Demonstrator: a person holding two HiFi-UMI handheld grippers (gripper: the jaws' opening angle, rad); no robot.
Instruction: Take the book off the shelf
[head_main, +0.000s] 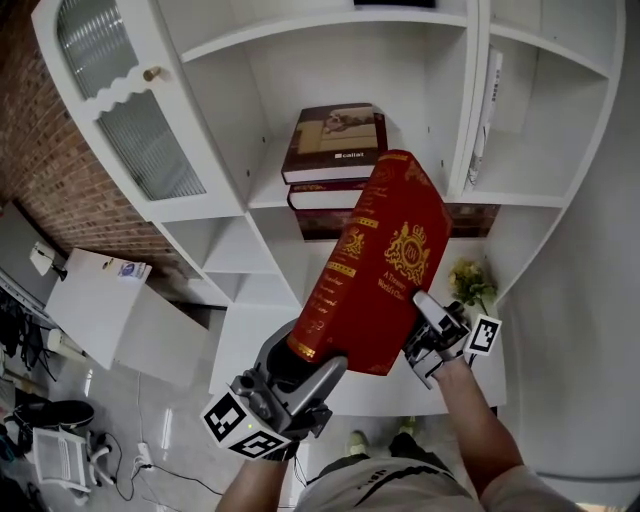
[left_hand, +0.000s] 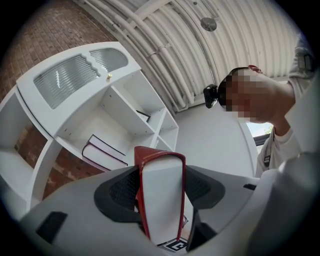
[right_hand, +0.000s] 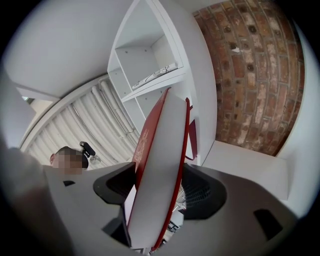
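White shelving (head_main: 330, 32) on a brick wall (head_main: 50, 140) framed the red book (head_main: 385, 260), held clear of it in mid-air. The left gripper (head_main: 305, 365) clamped its lower end and the right gripper (head_main: 425, 335) its side edge. Gilt lettering was too small to read.

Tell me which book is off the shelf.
The red book with the gold crest, held tilted in the air by the left gripper and right gripper; the other books lie stacked flat on the shelf.
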